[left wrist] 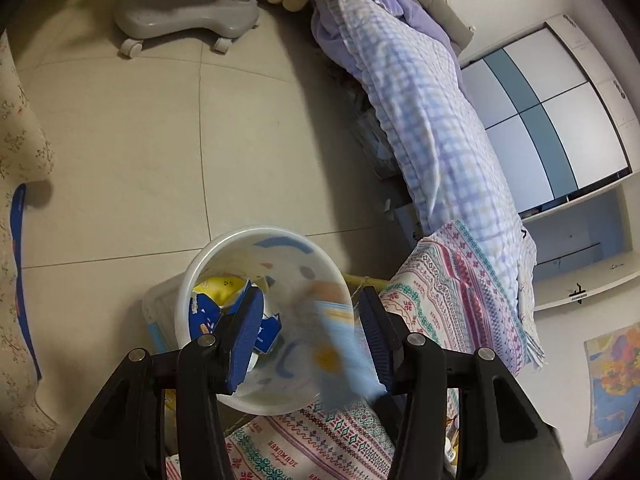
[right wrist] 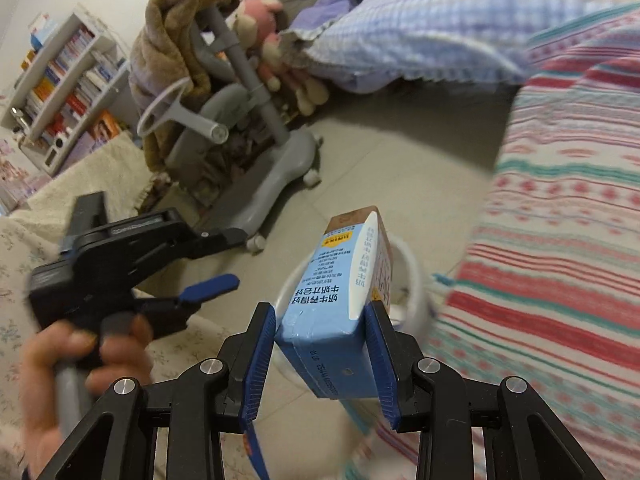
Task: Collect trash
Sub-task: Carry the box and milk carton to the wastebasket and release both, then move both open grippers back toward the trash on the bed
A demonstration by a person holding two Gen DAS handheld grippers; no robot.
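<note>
Since my right gripper [right wrist: 320, 344] has its fingers clamped on the light-blue rectangular milk carton [right wrist: 336, 300] above the round white plastic bin [left wrist: 192, 280], an off-centre release could bounce it off the rim onto the tiled floor [left wrist: 120, 140]. Left gripper [left wrist: 308, 328] hovers with fingers apart, holding nothing. I count one held carton, one bin, and several wrappers inside, too jumbled to number.

light: your room is evenly lit indoors, soft, no glare.
shadows: faint ones on the floor [left wrist: 120, 140] under the chair base [left wrist: 184, 16].
blur: your milk carton [left wrist: 340, 344] smears in the left view; the striped blanket [right wrist: 560, 240] streaks in the right.
edges: fisheye bends everything, corners go black.
</note>
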